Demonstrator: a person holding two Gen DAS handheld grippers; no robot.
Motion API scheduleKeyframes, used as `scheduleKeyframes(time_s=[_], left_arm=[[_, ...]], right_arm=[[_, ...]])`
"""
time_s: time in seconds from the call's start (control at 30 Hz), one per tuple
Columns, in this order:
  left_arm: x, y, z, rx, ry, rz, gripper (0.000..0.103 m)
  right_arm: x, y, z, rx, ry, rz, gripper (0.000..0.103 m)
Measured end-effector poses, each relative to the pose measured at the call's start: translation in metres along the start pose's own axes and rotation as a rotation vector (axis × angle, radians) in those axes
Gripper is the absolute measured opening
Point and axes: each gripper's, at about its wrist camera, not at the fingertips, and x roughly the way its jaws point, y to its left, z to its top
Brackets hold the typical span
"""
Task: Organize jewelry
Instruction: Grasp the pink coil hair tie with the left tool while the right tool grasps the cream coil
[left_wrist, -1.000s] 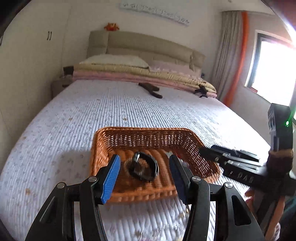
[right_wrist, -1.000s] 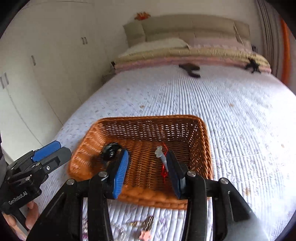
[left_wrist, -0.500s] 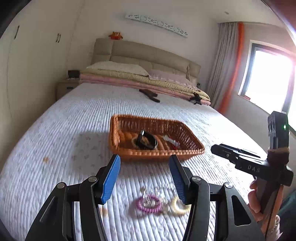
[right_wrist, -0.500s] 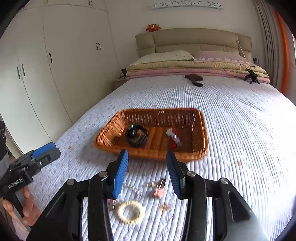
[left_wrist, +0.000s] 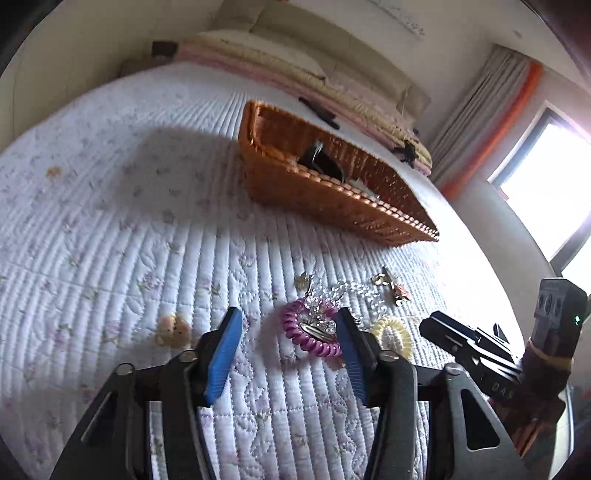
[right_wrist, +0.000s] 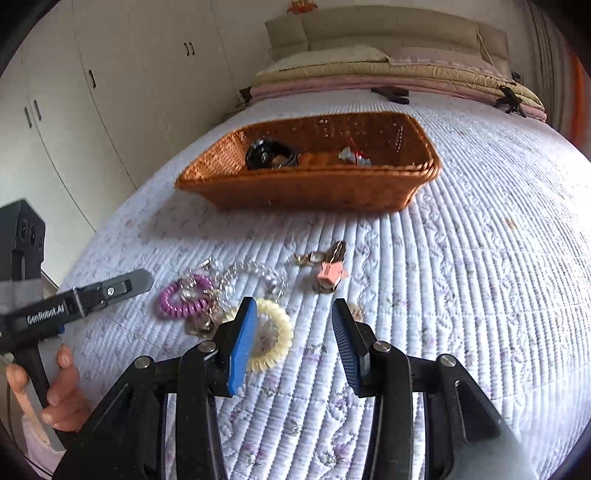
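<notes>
Loose jewelry sits in a cluster on the bed (right_wrist: 461, 258), just in front of the basket (right_wrist: 314, 192): purple coil (right_wrist: 183, 297), cream coil (right_wrist: 273, 334), clear bead chain (right_wrist: 255, 271), a silver clip lying on the purple coil, and a pink charm (right_wrist: 330, 273) with gold bits beside it. None of it is held.

Basket already has two items in it: a dark watch-like band (right_wrist: 269, 155) and a small pale piece with red thread (right_wrist: 354, 155) (so sorting is partly done, most of the pile remains).

What changed: a second ago both wrist views were right over the basket, half a second ago backed off, now both are low over the pile. Reads as drop-off finished, next pick starting.

Left gripper (left_wrist: 288, 349): jaws spread but closing. The purple coil (left_wrist: 308, 332) lies ahead, next to the right-hand pad; the pads aren't on it yet. Likely target is that coil or the clip on top.

Right gripper (right_wrist: 293, 341): jaws spread, nothing between the pads. The cream coil is partly behind the left-hand pad and the pink charm is further ahead, so I can't tell which it's going for.

Risk: the coil, clip and bead chain overlap, so lifting one may drag the others.
</notes>
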Motion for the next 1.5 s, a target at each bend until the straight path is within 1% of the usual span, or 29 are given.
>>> scheduleKeyframes(time_s=[0.03,0.1,0.17,0.23,0.4,0.5,0.57,0.6,0.63,0.7,0.87,0.93,1.07,1.13,1.23,1.3,1.4,1.5], left_arm=[[0.006,0.000,0.000,0.001,0.020,0.011,0.041],[0.015,0.001,-0.001,-0.005,0.048,0.027,0.037],[0.016,0.000,0.000,0.004,0.048,0.030,0.037],[0.020,-0.003,0.001,0.018,0.059,0.036,0.037],[0.031,-0.021,0.004,0.095,0.081,0.129,0.036],[0.034,-0.027,0.001,0.139,0.084,0.180,0.031],[0.033,-0.030,-0.001,0.160,0.083,0.205,0.025],[0.032,-0.030,-0.002,0.166,0.085,0.209,0.022],[0.030,-0.030,-0.003,0.172,0.086,0.211,0.018],[0.025,-0.028,-0.007,0.173,0.087,0.215,0.013],[0.009,-0.024,-0.017,0.167,0.089,0.224,0.012],[0.002,-0.023,-0.021,0.180,0.101,0.234,0.012],[-0.015,-0.021,-0.029,0.214,0.126,0.309,0.012],[-0.022,-0.017,-0.033,0.222,0.144,0.330,0.012],[-0.030,-0.008,-0.040,0.209,0.154,0.320,0.012],[-0.035,-0.007,-0.044,0.216,0.133,0.311,0.014],[-0.036,-0.007,-0.048,0.215,0.122,0.321,0.014],[-0.030,-0.014,-0.050,0.249,0.115,0.339,0.016]], right_arm=[[0.003,0.000,-0.002,-0.002,0.009,0.003,0.046],[0.008,0.002,-0.003,-0.012,0.023,-0.010,0.046],[0.011,0.004,-0.004,-0.021,0.033,-0.014,0.045],[0.013,0.005,-0.005,-0.028,0.038,-0.019,0.042],[0.025,0.012,-0.006,-0.054,0.065,-0.043,0.034],[0.029,0.018,-0.006,-0.078,0.073,-0.060,0.032],[0.031,0.022,-0.007,-0.099,0.077,-0.080,0.032],[0.032,0.024,-0.007,-0.108,0.079,-0.090,0.030],[0.034,0.027,-0.008,-0.118,0.081,-0.100,0.023],[0.034,0.030,-0.009,-0.135,0.081,-0.112,0.015],[0.032,0.032,-0.011,-0.148,0.069,-0.116,0.013],[0.030,0.032,-0.011,-0.145,0.062,-0.117,0.012],[0.024,0.030,-0.013,-0.132,0.050,-0.114,0.013],[0.022,0.029,-0.014,-0.122,0.046,-0.115,0.013],[0.019,0.026,-0.014,-0.111,0.043,-0.113,0.013],[0.016,0.026,-0.015,-0.107,0.045,-0.103,0.013],[0.015,0.026,-0.017,-0.105,0.047,-0.108,0.013],[0.016,0.026,-0.019,-0.104,0.054,-0.112,0.013]])
